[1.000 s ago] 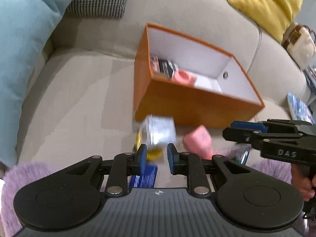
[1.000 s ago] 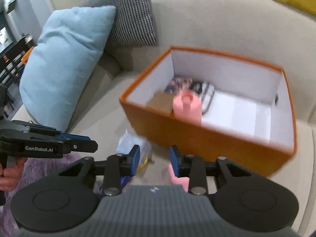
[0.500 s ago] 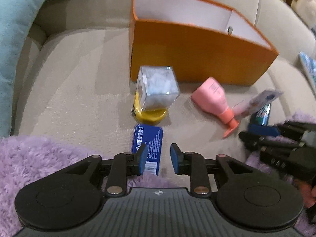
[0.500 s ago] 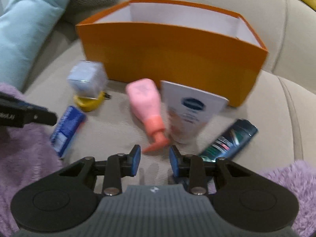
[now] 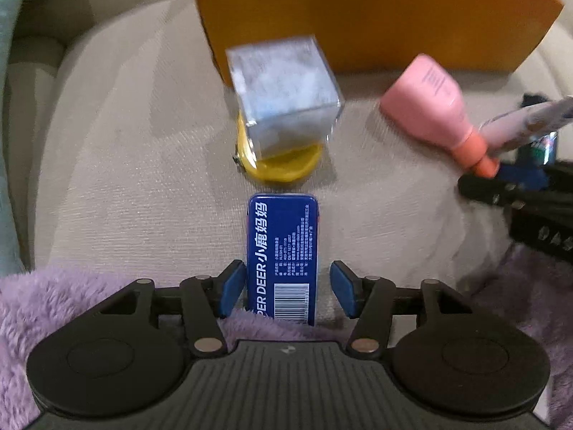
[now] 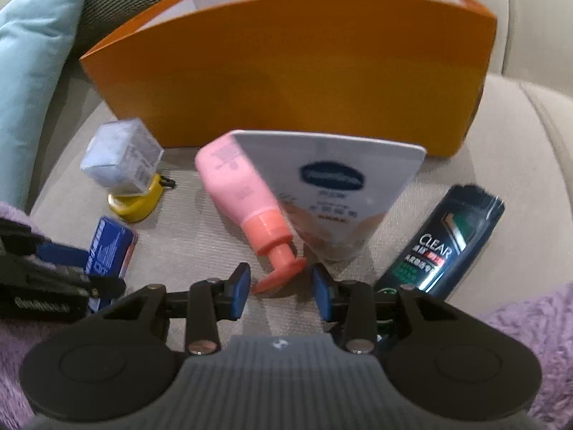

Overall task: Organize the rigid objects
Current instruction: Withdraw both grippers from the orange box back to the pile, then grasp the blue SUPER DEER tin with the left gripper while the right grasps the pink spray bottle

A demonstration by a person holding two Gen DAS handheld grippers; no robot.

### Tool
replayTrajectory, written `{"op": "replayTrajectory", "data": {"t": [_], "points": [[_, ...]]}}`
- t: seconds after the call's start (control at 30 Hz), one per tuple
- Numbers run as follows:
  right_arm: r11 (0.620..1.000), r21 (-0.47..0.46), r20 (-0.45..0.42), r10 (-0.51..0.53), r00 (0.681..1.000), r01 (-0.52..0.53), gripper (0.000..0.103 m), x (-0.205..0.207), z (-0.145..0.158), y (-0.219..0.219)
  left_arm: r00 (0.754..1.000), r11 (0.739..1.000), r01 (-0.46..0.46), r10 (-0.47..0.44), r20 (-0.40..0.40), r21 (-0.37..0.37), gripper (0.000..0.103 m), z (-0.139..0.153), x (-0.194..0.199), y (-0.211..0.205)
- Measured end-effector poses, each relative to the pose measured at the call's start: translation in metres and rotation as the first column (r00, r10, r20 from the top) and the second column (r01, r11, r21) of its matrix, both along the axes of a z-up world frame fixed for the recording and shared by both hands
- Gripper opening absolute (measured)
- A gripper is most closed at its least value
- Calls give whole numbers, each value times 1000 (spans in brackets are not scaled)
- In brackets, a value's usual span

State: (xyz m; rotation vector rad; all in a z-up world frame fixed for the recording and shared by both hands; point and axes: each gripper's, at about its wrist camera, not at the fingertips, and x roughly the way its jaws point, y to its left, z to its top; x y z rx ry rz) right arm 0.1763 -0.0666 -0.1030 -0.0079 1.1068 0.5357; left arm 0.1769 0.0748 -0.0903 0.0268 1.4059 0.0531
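while my left claw (image 5: 288, 288) hangs low over the sofa (image 5: 125, 165), its jaws stand wide apart around the near end of the blue tin (image 5: 282, 247); the left pad is just beside the tin's edge and the right pad is well off it, so i grip nothing. the tin lies flat, long side pointing away from me, its near end over the purple blanket (image 5: 46, 308). just beyond it sits the yellow tape (image 5: 283, 166) with the clear cube (image 5: 284, 98) on top, in front of the orange box (image 5: 358, 10).

my right claw (image 6: 281, 292) is open too and holds nothing; the coral pump head of the pink bottle (image 6: 240, 186) lies between its tips, touching neither. the bottle lies on its side, with the white tube (image 6: 340, 193) just beside it. right of that lies the dark bottle (image 6: 447, 243), flat on the cushion. the box stands behind them all.
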Motion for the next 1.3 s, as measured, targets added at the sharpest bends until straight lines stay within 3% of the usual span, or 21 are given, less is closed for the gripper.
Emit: {"op": "replayTrajectory", "data": {"t": [0.1, 0.23, 0.47, 0.63, 0.77, 0.93, 1.1, 1.3], "points": [[1000, 7, 7, 0, 1000, -1, 35, 1, -2, 1, 1000, 1000, -4, 4, -16, -9, 65, -3, 3, 1], [1000, -2, 34, 7, 999, -7, 30, -2, 1, 1, 1000, 999, -22, 23, 20, -33, 52, 1, -1, 6], [1000, -1, 162, 25, 986, -25, 29, -26, 29, -4, 985, 984, -53, 80, 155, -170, 50, 24, -21, 22], [999, -1, 265, 40, 963, -41, 28, -48, 54, -9, 965, 969, -9, 73, 250, -248, 50, 39, -36, 13], [998, -12, 321, 64, 945, -63, 26, -63, 71, -12, 962, 969, 21, 47, 268, -248, 50, 47, -48, 1], [995, -25, 335, 100, 937, -98, 26, -76, 75, -9, 952, 957, 48, 43, 304, -287, 50, 54, -62, -7], [990, -47, 321, 144, 936, -137, 26, -84, 69, -5, 947, 963, 48, 41, 320, -265, 50, 54, -75, -14], [984, -80, 262, 176, 949, -161, 27, -89, 61, -1, 939, 958, 44, 57, 340, -283, 50, 60, -86, -8]]}}
